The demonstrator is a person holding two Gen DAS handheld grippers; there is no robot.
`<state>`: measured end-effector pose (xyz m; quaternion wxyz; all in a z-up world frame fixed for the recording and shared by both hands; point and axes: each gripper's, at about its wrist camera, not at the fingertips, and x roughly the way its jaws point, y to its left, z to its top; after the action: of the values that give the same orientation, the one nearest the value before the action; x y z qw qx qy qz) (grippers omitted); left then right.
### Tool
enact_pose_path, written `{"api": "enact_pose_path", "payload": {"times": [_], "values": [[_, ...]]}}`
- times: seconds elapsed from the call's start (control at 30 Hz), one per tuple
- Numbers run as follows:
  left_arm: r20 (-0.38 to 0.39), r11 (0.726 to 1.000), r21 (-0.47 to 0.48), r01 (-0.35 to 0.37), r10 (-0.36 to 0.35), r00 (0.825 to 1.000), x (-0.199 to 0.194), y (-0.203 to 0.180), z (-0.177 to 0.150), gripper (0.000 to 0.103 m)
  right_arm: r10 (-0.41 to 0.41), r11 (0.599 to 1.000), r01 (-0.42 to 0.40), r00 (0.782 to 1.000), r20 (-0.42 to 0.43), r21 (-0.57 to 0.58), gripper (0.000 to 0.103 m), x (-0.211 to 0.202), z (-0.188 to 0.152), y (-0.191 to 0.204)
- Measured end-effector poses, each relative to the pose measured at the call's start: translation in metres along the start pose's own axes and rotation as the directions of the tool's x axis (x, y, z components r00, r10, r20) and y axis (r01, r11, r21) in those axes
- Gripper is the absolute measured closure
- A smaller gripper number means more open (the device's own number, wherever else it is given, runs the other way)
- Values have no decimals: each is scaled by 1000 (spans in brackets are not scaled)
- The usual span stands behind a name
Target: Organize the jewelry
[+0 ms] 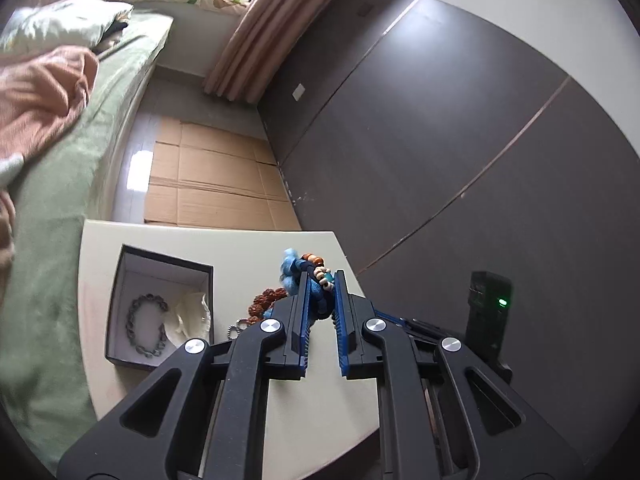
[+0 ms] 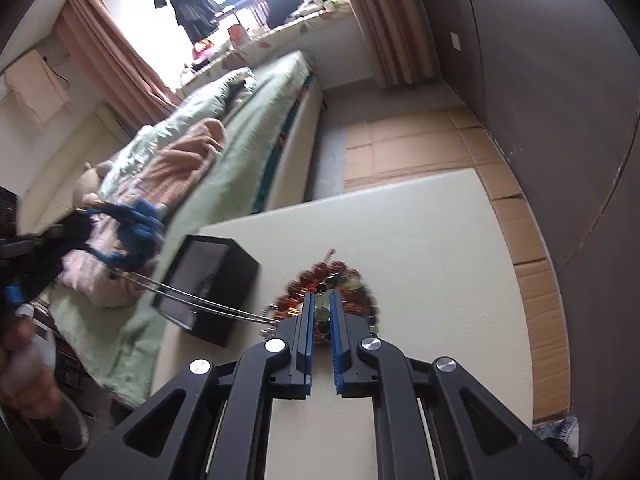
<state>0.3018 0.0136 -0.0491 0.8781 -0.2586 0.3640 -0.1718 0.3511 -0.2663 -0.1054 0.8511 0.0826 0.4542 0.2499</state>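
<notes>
My left gripper (image 1: 321, 280) is shut on a blue tasselled necklace (image 1: 294, 272) with cream and orange beads, held above the cream table (image 1: 248, 248). An open black box (image 1: 160, 308) with a white lining holds a dark bead bracelet (image 1: 146, 326). A reddish-brown bead bracelet (image 1: 268, 300) lies on the table beside the box. My right gripper (image 2: 322, 300) is nearly shut over that reddish-brown bracelet (image 2: 360, 292), with green beads between its jaws. The blue tassel (image 2: 136, 232) hangs at the left in the right wrist view, with thin cords (image 2: 208, 304) stretched toward the bracelet.
The black box (image 2: 208, 288) stands at the table's left part. A bed with green sheets (image 1: 52, 208) runs along the left. Flattened cardboard (image 1: 216, 184) covers the floor beyond the table. A dark wall (image 1: 460, 140) is at the right. A black device with a green light (image 1: 488, 312) stands nearby.
</notes>
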Motion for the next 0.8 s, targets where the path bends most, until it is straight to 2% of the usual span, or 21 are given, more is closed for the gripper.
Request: {"api": "enact_pose_path", "payload": {"times": [0.17,0.4,0.53,0.8], "values": [[60,998,5,61,-62,996,-4,-5,-3,91,71,997,-71,997,15,-7,95,-15,1,16],[62,994,24,104,-105,993,-8,-6,-5,91,141,990,-141,990,-4,-5,95,5,3,45],[52,994,27,107,-108,993,-9,-1,-8,91,193,981,-193,981,-30,-7,95,25,5,64],[29,999,6,45,-45,999,2,22,-15,91,302,950,-308,948,-105,-47,95,46,-8,105]]}}
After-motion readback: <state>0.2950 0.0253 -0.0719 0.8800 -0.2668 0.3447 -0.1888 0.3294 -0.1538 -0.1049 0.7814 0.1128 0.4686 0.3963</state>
